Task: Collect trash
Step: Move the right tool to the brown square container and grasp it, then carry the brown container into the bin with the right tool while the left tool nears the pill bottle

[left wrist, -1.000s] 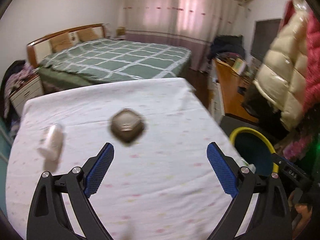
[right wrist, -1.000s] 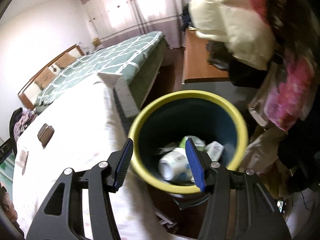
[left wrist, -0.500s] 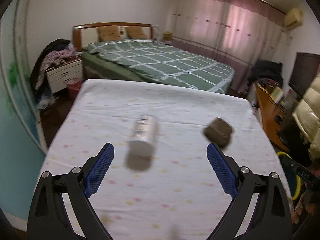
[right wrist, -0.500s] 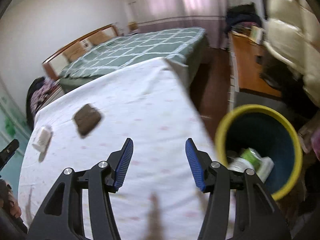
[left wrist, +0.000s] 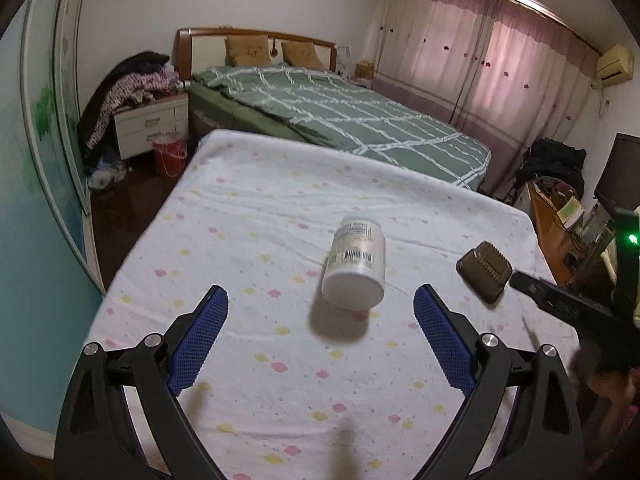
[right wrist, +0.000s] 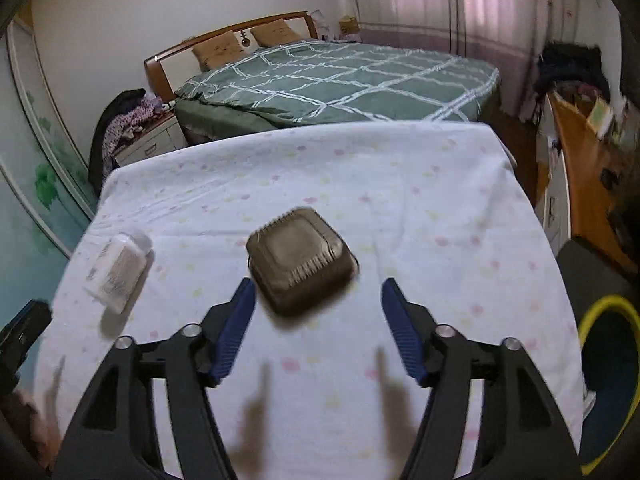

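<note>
The left claw [left wrist: 320, 322] hangs wide open over the worktop [left wrist: 248, 208], which is draped in a white cloth with small pastel flowers. Straight ahead, between the lines of its blue pads, lies a white plastic bottle [left wrist: 356, 266] on its side, flat base toward the camera and barcode label facing up. Nothing is between the pads; the claw seems lined up so that the bottle's round body can slide in crosswise.

The right claw [right wrist: 318, 326] is empty too, and its jaws have just been opening. Just beyond its tips sits a dark brown, ribbed plastic container [right wrist: 302, 260], squarish with rounded corners and resting flat on the cloth. The wider spread looks like preparation for this broader item, though whether the gap clears its full width cannot be told from here.

The two pieces of trash lie apart on the cloth, the bottle toward the left side, the container nearer the middle, so each hand has its own target. The yellow-rimmed bin [right wrist: 608, 380] stands on the floor off the right edge of the worktop, beside the right hand, where a short swing would reach it.
</note>
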`<state>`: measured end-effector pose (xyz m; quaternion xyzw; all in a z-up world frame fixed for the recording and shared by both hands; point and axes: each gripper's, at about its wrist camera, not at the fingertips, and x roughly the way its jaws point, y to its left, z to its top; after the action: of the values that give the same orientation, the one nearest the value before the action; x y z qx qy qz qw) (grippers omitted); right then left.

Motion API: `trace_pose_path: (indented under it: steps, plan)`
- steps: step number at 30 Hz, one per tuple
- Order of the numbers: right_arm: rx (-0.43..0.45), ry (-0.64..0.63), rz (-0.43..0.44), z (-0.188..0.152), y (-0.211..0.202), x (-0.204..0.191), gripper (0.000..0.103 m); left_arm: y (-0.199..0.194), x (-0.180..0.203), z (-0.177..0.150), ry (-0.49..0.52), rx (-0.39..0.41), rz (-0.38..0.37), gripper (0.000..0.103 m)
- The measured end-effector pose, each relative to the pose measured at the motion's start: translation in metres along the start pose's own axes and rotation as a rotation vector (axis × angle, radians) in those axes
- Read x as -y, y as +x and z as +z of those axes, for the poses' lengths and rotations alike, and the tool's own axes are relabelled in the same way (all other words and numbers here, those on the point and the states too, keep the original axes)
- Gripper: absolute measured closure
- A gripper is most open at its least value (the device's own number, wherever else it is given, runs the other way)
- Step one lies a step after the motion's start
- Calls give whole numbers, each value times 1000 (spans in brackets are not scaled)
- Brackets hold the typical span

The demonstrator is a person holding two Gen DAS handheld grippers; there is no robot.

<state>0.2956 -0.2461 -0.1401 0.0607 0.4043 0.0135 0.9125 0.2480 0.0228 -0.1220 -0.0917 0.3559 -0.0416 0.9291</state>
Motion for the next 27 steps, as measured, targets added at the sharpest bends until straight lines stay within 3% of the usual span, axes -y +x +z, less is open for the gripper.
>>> trace_pose_path:
  steps: [14, 21, 27]
  plan:
    - [-64, -46, -32, 14, 55, -16, 28, 15, 2, -7, -15, -59, -22, 10]
    - [-17, -15, -43, 10, 39, -9, 30, 18, 3, -9, -11, -67, -29, 10]
    - [21, 41, -72, -1, -5, 16, 29, 20, 4, -10, -6, -80, -39, 10]
